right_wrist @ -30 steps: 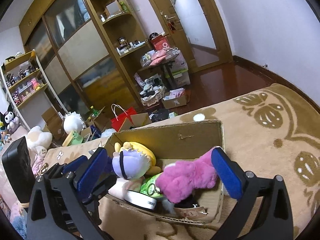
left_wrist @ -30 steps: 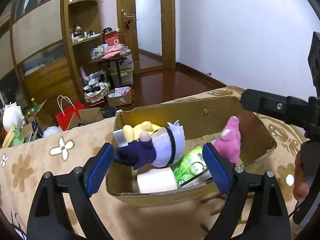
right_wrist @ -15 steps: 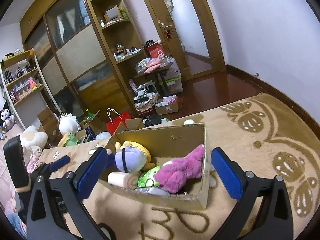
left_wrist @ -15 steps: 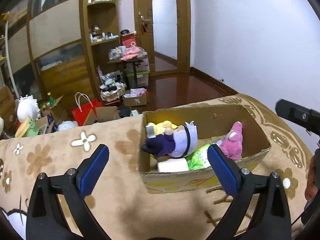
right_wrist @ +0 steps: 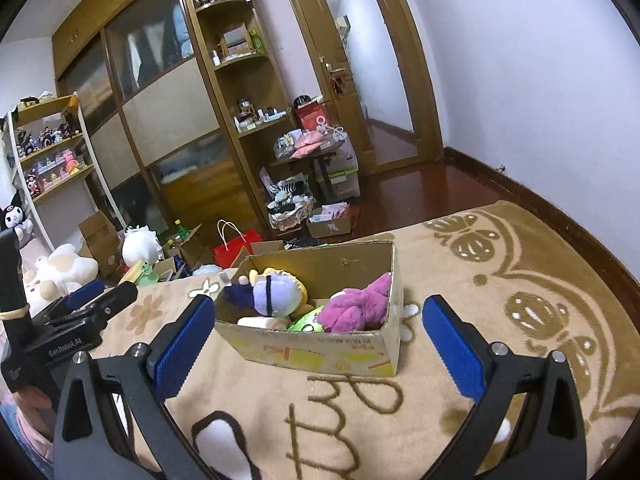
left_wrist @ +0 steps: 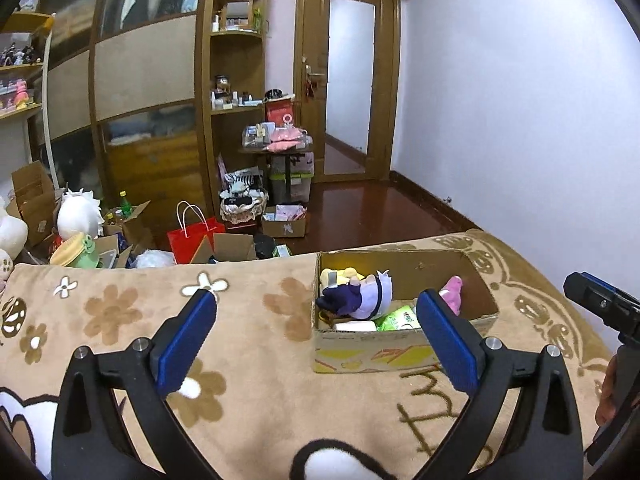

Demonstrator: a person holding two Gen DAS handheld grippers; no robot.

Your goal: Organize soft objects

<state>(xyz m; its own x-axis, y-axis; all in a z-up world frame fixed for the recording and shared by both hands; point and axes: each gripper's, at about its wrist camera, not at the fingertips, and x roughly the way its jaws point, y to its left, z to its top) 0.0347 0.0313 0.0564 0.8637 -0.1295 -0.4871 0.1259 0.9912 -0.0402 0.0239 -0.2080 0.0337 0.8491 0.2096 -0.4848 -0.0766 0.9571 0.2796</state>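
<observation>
A cardboard box (left_wrist: 400, 354) (right_wrist: 328, 354) stands on a tan patterned blanket (left_wrist: 248, 360). Inside lie a lilac-and-navy plush doll (left_wrist: 360, 298) (right_wrist: 276, 290), a pink plush (left_wrist: 452, 288) (right_wrist: 356, 306), a yellow plush (left_wrist: 340, 274), a green packet (left_wrist: 394, 318) (right_wrist: 304, 322) and a white roll (left_wrist: 354, 326). My left gripper (left_wrist: 316, 344) is open and empty, well back from the box. My right gripper (right_wrist: 316, 344) is open and empty, in front of the box.
The blanket (right_wrist: 520, 300) covers a bed. Beyond its far edge the floor holds a red bag (left_wrist: 192, 236), open cartons, white plush toys (right_wrist: 68, 268) and a small table (left_wrist: 280, 152). Wooden shelves and a door stand behind. The other gripper shows at each view's edge.
Both grippers have pulled back and risen away from the box, which now looks smaller and farther. The toys in the box have not moved.
</observation>
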